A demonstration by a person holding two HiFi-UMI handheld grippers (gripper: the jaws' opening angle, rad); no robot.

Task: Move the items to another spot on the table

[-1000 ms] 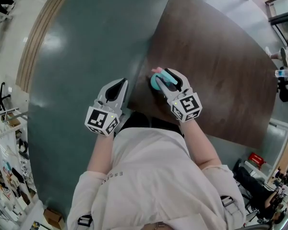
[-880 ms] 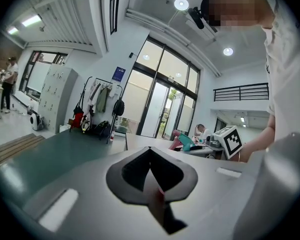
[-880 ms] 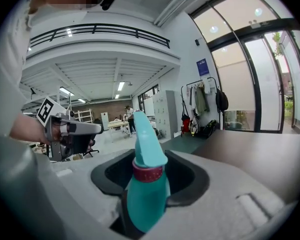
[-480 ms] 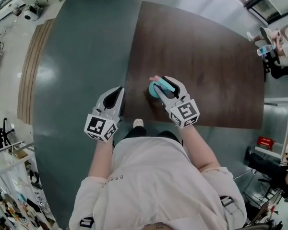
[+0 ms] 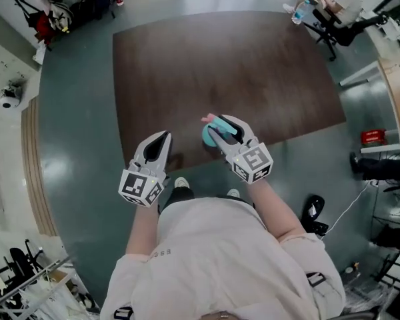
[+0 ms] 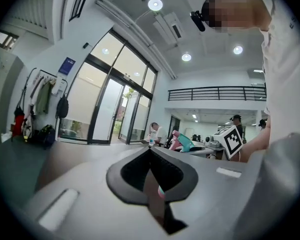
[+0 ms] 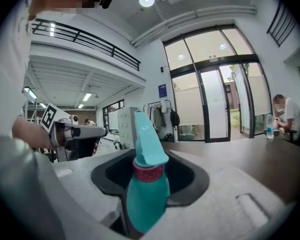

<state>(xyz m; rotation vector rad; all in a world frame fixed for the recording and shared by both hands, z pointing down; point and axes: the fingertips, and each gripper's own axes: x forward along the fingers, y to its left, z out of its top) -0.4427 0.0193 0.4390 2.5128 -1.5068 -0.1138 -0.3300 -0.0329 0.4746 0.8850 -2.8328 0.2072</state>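
A teal spray bottle [image 5: 209,133] with a pink collar stands upright between the jaws of my right gripper [image 5: 220,122], which is shut on its body. It hangs over the near edge of the dark brown table [image 5: 253,65]. The right gripper view shows the bottle [image 7: 146,194] close up, nozzle upward. My left gripper [image 5: 164,137] hovers at the table's near left corner, its fingertips together. In the left gripper view its jaws [image 6: 150,151] meet, and a tiny pink and teal speck that I cannot identify shows low in the slit. The bottle [image 6: 186,141] appears to its right.
The tabletop bears nothing else that I can see. A person sits at its far right corner beside a water bottle [image 5: 298,13]. A red box [image 5: 372,137] and a black object [image 5: 312,209] lie on the floor at right. Coats hang at far left [image 5: 53,5].
The view has swung round, so the table now lies square ahead and farther off. Both grippers moved with it to the near edge. The bottle stays in the right gripper.
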